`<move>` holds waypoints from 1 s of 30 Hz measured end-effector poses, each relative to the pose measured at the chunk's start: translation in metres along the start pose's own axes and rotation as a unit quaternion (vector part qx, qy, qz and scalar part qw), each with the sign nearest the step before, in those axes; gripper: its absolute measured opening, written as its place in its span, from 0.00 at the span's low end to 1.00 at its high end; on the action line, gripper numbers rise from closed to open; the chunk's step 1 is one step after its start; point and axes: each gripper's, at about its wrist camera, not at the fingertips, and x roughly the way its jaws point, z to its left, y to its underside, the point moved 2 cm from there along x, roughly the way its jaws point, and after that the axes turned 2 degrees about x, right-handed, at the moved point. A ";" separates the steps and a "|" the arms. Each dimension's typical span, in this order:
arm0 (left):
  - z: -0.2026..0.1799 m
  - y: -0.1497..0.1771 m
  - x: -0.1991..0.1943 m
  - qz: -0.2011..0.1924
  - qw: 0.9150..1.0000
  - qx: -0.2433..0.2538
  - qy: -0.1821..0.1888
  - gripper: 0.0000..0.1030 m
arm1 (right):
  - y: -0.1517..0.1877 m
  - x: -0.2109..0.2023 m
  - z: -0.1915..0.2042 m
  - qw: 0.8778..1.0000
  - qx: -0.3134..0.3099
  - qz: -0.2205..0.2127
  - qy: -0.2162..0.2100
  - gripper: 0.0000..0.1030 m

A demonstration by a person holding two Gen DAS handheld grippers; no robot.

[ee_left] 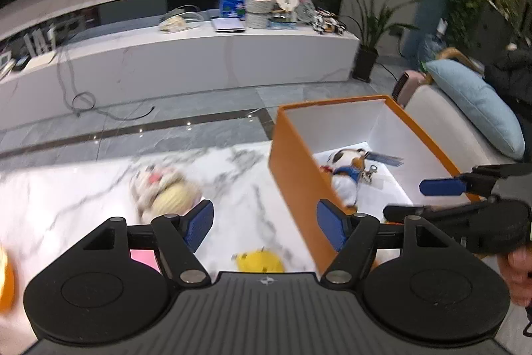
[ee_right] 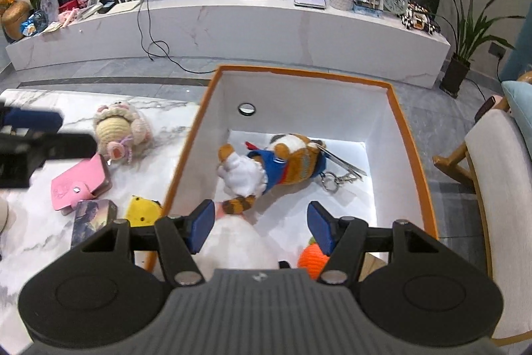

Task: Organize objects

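Hanging wide open and empty, the right claw [ee_right: 259,222] is over the orange box [ee_right: 412,155] holding a plush cat [ee_right: 272,165]. The left claw [ee_left: 264,222], open too, is above the worktop [ee_left: 66,188] near a yellow toy [ee_left: 259,260].

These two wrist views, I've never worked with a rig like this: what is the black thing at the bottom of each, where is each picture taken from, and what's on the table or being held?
There is no robot arm: a person holds a two-finger gripper in each hand. Each picture comes from a fisheye camera on one gripper, looking forward along its blue-padded fingers.

The left gripper hangs open over the marble table, holding nothing. The right gripper is open above the orange box, also empty.

In the box lie a plush tiger keychain, something white and an orange crocheted piece.

On the table, outside the box, are a crocheted doll, a pink wallet, a dark card box and a yellow plush.
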 end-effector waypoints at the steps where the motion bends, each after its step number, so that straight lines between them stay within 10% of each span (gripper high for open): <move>1: 0.003 0.008 -0.004 -0.003 1.000 -0.008 -0.002 0.80 | 0.001 -0.002 0.002 1.000 0.001 -0.001 0.001 0.62; 20: 0.020 0.123 -0.011 0.041 0.998 0.020 0.041 0.83 | 0.043 -0.019 0.086 0.998 -0.012 -0.012 -0.053 0.65; 30: 0.003 0.159 -0.002 0.061 0.995 0.064 0.046 0.83 | 0.057 -0.038 0.098 0.999 0.007 -0.045 -0.013 0.61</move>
